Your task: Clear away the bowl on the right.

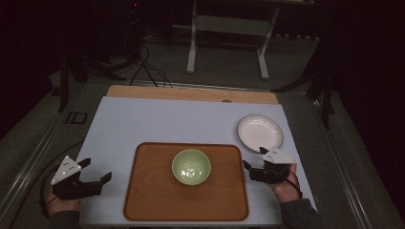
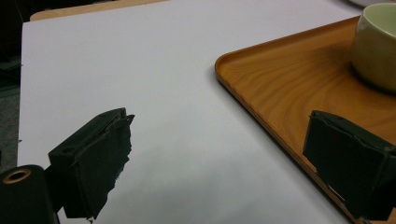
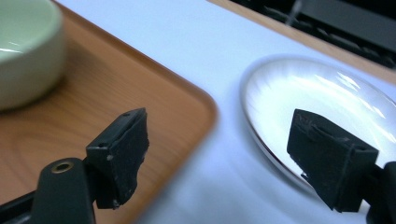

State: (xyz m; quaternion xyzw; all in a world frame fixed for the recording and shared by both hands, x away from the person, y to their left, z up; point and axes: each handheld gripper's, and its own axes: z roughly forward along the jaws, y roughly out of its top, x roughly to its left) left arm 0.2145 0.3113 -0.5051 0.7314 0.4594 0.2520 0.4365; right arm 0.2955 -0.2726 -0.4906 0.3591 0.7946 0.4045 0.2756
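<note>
A pale green bowl (image 1: 191,167) stands in the middle of a wooden tray (image 1: 148,195) on a white mat (image 1: 167,119). A white plate (image 1: 260,132) lies on the mat just right of the tray's far corner. My left gripper (image 1: 97,171) rests open on the mat left of the tray, nothing between its jaws. In the left gripper view, the left gripper (image 2: 219,119) faces the tray (image 2: 289,79) corner and the bowl (image 2: 376,46). My right gripper (image 1: 253,157) stands open at the tray's right edge. In the right gripper view, the right gripper (image 3: 218,116) spans tray (image 3: 140,79) and plate (image 3: 317,93), holding nothing.
The mat covers a wooden tabletop whose far edge (image 1: 191,93) shows as a bare strip. Beyond the table are a white metal frame (image 1: 227,28) and cables (image 1: 148,71) on a dark floor. Bare mat lies behind the tray.
</note>
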